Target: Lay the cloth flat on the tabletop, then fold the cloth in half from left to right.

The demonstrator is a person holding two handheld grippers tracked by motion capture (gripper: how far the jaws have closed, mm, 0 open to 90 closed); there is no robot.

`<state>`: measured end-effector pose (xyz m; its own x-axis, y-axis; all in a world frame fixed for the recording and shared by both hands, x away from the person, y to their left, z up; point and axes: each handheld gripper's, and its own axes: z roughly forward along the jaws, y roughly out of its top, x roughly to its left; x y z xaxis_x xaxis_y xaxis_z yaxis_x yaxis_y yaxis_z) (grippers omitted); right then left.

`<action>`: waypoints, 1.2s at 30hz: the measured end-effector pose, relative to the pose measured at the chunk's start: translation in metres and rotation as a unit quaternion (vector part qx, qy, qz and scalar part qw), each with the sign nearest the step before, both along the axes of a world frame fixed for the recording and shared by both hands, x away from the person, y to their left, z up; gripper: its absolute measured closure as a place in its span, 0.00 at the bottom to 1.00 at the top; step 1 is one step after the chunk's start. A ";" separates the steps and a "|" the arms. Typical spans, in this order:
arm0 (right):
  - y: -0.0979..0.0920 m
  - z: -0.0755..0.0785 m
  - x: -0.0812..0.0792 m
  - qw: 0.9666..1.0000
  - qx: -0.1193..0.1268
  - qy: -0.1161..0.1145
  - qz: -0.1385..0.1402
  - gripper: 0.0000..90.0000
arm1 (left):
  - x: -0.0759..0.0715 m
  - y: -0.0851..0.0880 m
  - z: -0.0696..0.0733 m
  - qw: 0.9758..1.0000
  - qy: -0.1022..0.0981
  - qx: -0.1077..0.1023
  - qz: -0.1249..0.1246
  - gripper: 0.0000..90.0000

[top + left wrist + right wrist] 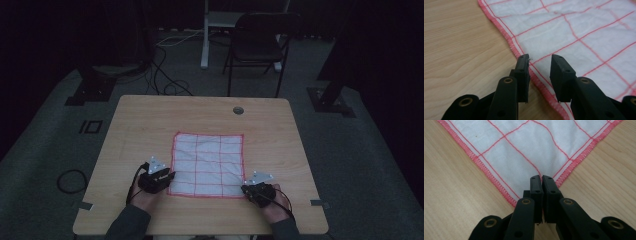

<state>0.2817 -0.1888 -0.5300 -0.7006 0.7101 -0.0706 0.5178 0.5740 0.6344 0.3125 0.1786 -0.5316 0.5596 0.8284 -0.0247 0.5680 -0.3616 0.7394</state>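
A white cloth with a red grid and red hem (207, 164) lies spread flat on the wooden table (150, 120). My left gripper (170, 176) sits at the cloth's near left edge. In the left gripper view the cloth (579, 32) lies under the left gripper (540, 61), whose jaws stand apart over the hem without pressing it. My right gripper (246, 189) is at the near right corner. In the right gripper view the right gripper (541, 178) has its jaws shut on that corner of the cloth (529, 147).
A round grommet hole (238, 110) sits near the table's far edge. Beyond the table stand a dark folding chair (257, 42) and a white stand (206, 35), with cables (165, 75) on the floor. A coiled cable (71, 181) lies left of the table.
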 end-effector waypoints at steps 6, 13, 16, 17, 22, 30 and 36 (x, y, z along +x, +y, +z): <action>-0.003 0.000 -0.006 1.000 0.005 0.005 -0.005 0.98 | -0.004 -0.003 -0.006 1.000 0.009 0.027 -0.009 0.87; -0.009 0.001 -0.012 1.000 0.011 0.008 -0.004 0.98 | -0.015 -0.004 -0.005 0.999 0.020 0.020 -0.015 0.89; -0.011 0.003 -0.015 1.000 0.015 0.008 -0.004 0.97 | -0.020 -0.004 -0.005 0.999 0.022 0.019 -0.018 0.88; -0.011 0.003 -0.015 1.000 0.015 0.008 -0.004 0.97 | -0.020 -0.004 -0.005 0.999 0.022 0.019 -0.018 0.88; -0.018 0.004 -0.016 0.999 0.044 0.004 -0.013 0.82 | -0.024 -0.001 -0.003 1.000 0.004 0.006 -0.005 0.76; -0.024 0.005 -0.012 0.997 0.064 -0.016 -0.049 0.64 | -0.024 0.000 0.003 1.000 -0.026 -0.007 0.010 0.70; -0.028 0.007 -0.009 0.995 0.071 -0.028 -0.066 0.61 | -0.018 0.004 0.008 0.999 -0.033 -0.013 0.038 0.68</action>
<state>0.2731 -0.2167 -0.5230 -0.5979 0.8015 0.0013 0.5447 0.4052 0.7342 0.2947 0.1822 -0.5241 0.4967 0.8679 -0.0120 0.5422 -0.2994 0.7851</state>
